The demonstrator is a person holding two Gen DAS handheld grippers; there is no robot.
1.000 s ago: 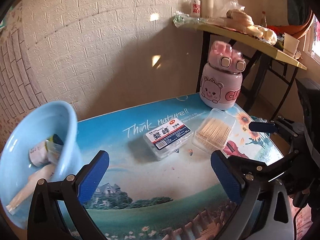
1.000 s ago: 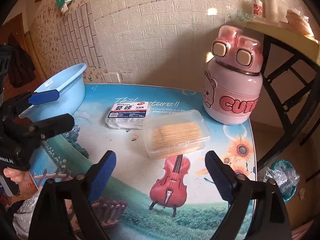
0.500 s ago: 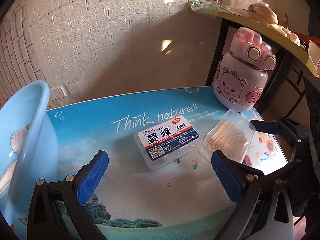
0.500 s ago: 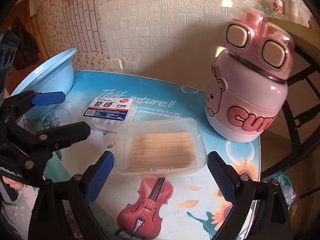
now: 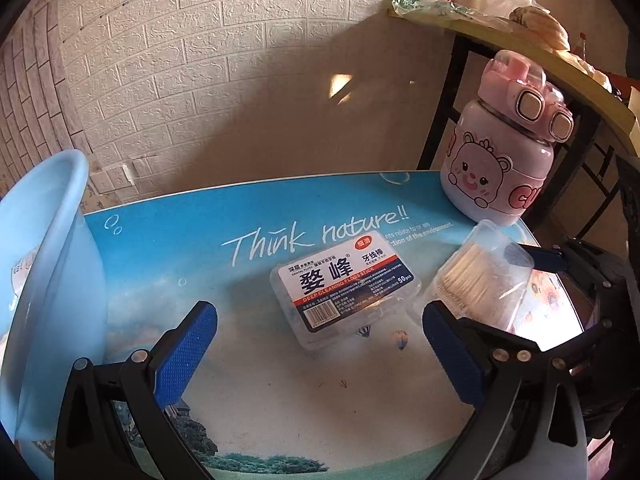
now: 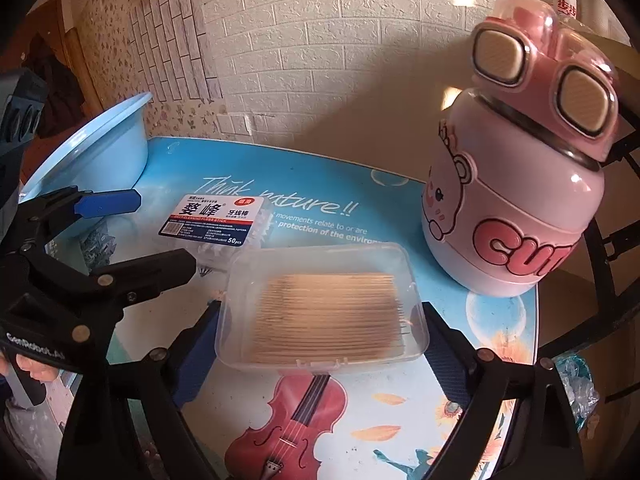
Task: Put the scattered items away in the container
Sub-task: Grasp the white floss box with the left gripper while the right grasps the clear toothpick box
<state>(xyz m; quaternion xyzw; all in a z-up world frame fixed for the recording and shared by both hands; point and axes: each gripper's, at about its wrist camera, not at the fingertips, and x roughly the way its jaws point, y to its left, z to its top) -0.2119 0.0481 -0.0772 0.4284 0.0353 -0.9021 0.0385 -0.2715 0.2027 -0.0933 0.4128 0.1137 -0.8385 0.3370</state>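
Basin: your container sits at the far left of the table, light blue, thin-walled plastic, with something pale already showing inside at its left edge. It looks light enough to slide if you knock the rim, so drop things in rather than push against it.

Left gripper: you have it spread wide and empty, low over the table, aimed at the floss box, with neither pad touching it.

Floss box: it lies flat near the table's middle, just beside the toothpick box. Judge it light, stiff and smooth-sided. Take it across its short width, pads on the two long walls, since the glossy lid may slip under a corner grip.

Toothpick box: clear, shallow, full of wooden picks, lying flat on the table. Expect thin walls that flex, and a lid that could pop if squeezed hard, so close gently at mid-length.

Right gripper: you hold it wide apart, its pads flanking the two short ends of the toothpick box. Whether either pad touches yet cannot be told.

Pink bottle: upright at the right rear, near the table edge. Probably the heaviest item, rounded and slick; grip the body below the lid.
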